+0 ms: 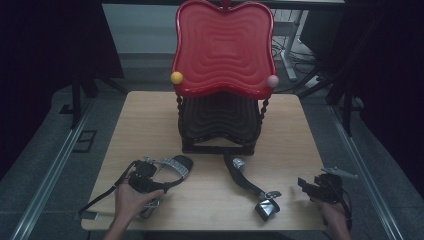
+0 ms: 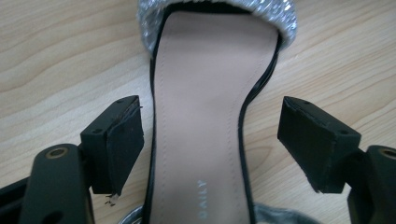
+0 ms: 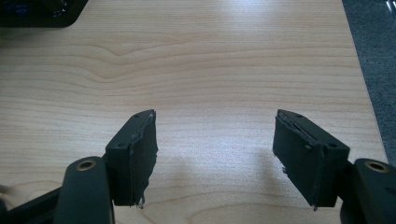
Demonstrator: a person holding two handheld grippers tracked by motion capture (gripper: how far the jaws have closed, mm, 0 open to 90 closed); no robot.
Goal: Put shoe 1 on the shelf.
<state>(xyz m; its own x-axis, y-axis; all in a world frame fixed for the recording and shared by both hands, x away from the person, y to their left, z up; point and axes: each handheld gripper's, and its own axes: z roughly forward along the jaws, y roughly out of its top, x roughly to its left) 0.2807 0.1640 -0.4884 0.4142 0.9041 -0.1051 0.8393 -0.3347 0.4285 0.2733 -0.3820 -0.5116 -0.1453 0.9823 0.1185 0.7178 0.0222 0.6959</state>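
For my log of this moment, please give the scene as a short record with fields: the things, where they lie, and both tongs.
surface: wooden table
left sandal: flat, silver strap, by the near left edge
right sandal: on its side, near the middle front
rack: red tray over a dark tier, at the far edge
left tongs: open, astride the left sandal's insole
right tongs: open above bare wood

**Beyond the work area**

I see a tiered rack (image 1: 220, 125) standing at the far middle of the wooden table (image 1: 150, 115), its red wavy top tray (image 1: 223, 47) tilted up, with a yellow knob (image 1: 176, 77) and a pink knob (image 1: 272, 81) at its lower corners.
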